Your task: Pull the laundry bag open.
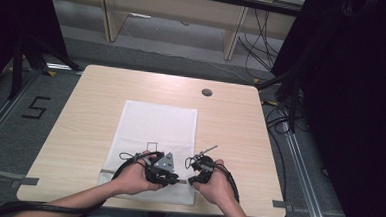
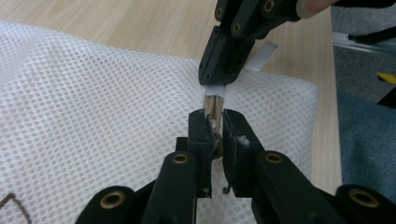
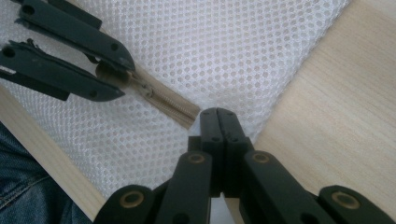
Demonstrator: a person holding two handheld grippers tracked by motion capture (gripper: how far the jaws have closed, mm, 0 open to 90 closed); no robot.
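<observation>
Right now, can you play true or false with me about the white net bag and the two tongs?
1. The white mesh bag lies flat on the wooden table. True.
2. The left tongs are wide open. False: they are shut on the zipper slider.
3. The right tongs pinch the bag's end by the zipper. True.
4. The bag hangs off the table's far edge. False: it lies towards the near edge.
5. Both tongs work at the bag's far end. False: at its near end.
</observation>
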